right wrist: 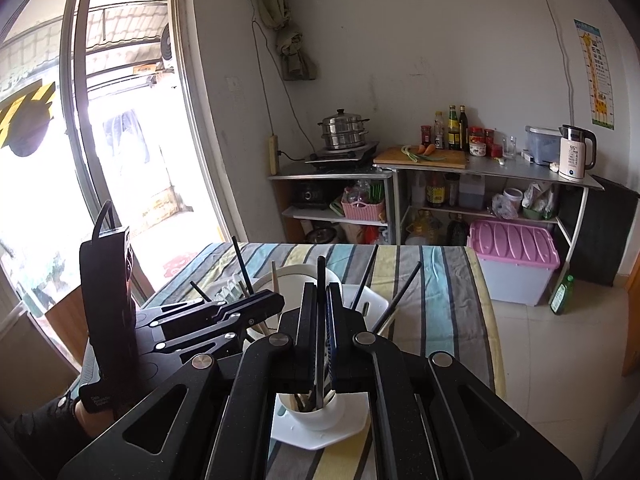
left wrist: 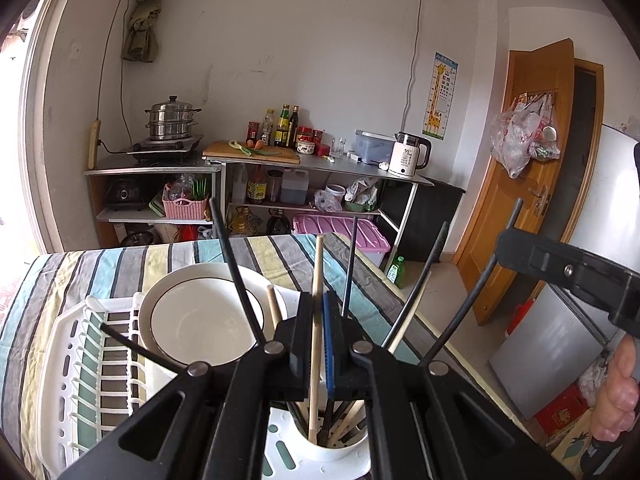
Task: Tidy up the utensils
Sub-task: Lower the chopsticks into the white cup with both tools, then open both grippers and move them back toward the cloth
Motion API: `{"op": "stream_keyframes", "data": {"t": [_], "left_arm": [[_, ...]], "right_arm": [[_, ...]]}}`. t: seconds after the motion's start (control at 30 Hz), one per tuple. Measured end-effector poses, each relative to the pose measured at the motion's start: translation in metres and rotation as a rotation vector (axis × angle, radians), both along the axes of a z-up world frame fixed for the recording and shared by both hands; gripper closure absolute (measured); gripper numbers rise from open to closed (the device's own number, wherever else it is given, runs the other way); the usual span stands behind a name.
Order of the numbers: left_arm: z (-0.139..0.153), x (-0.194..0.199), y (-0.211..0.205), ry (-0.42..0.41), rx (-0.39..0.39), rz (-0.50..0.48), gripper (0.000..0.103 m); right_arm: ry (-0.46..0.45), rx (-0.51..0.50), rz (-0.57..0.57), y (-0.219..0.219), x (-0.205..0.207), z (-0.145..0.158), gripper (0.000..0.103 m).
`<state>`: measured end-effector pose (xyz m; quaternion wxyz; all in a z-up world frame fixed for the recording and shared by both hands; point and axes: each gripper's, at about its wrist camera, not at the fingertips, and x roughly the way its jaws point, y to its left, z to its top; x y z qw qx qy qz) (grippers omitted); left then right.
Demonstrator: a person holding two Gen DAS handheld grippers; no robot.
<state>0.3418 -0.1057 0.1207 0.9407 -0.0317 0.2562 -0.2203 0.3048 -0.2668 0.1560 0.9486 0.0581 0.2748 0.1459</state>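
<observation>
Left wrist view: left gripper point(left wrist: 320, 312) clamped on a wooden chopstick point(left wrist: 317, 280), tip down inside the white cup point(left wrist: 332, 450) of the drying rack point(left wrist: 72, 344), aligned for release.

Right wrist view: right gripper point(right wrist: 320, 304) pinching a black chopstick point(right wrist: 321, 276), upright over the same cup point(right wrist: 312, 416), likewise for insertion.
</observation>
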Motion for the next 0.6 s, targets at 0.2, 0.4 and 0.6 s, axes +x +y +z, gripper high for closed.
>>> {"op": "stream_keyframes", "data": {"t": [0.2,0.4,0.6], "left_arm": [[-0.011,-0.011,0.011,0.014,0.002,0.019,0.098],[-0.012,-0.016,0.021,0.018,-0.008,0.041,0.098],[-0.014,-0.017,0.029,0.029,-0.02,0.057,0.097]], "right_arm": [[0.028,0.006,-0.022,-0.009,0.001,-0.012,0.099],[0.037,0.022,-0.047,-0.019,0.002,-0.016,0.099],[0.065,0.021,-0.05,-0.024,0.0,-0.02,0.097]]}}
